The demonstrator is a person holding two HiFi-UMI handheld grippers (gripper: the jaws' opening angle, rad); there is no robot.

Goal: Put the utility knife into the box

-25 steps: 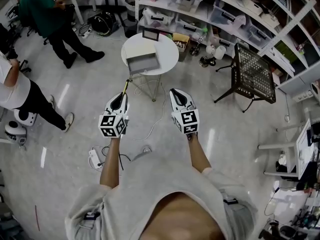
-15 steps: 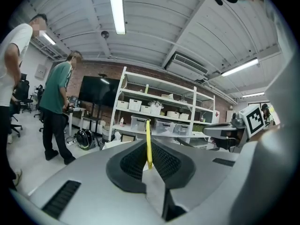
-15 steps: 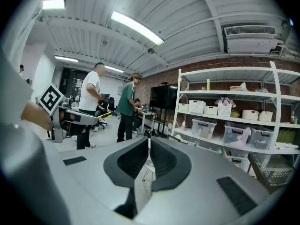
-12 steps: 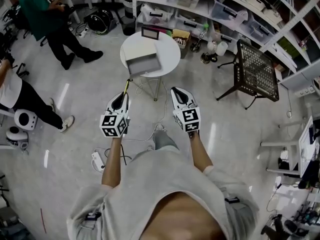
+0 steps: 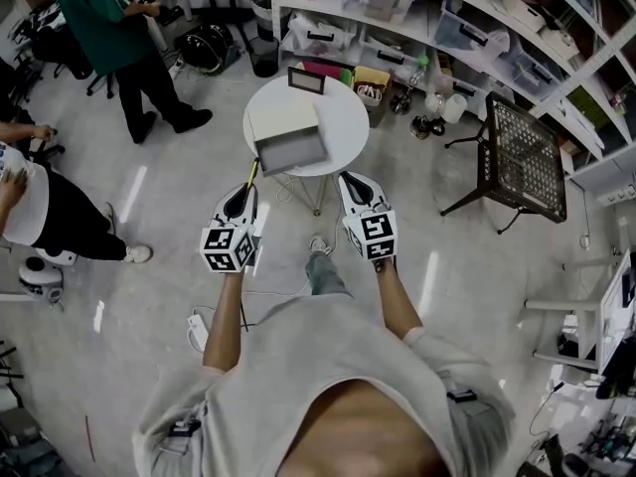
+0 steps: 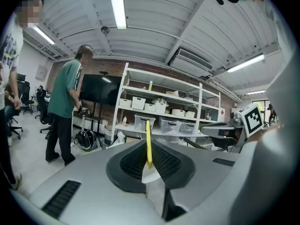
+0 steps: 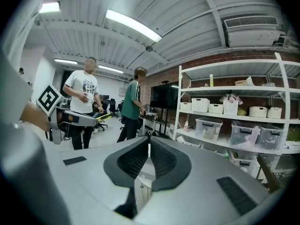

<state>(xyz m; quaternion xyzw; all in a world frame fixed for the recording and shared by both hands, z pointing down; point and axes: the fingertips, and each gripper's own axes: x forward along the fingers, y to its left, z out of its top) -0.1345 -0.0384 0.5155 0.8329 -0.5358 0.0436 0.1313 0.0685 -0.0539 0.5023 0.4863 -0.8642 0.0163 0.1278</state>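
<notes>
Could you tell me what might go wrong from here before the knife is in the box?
The left tool pinches the yellow utility knife near one end, so most sticks out ahead; it could pivot or slip. The box sits at the near edge of the round table; a bump might push it off. A power strip lies near the feet.

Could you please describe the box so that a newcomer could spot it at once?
Find the round white table before the shelves. The box sits on its left half, open and grey inside, much larger than the small dark frame behind it.
</notes>
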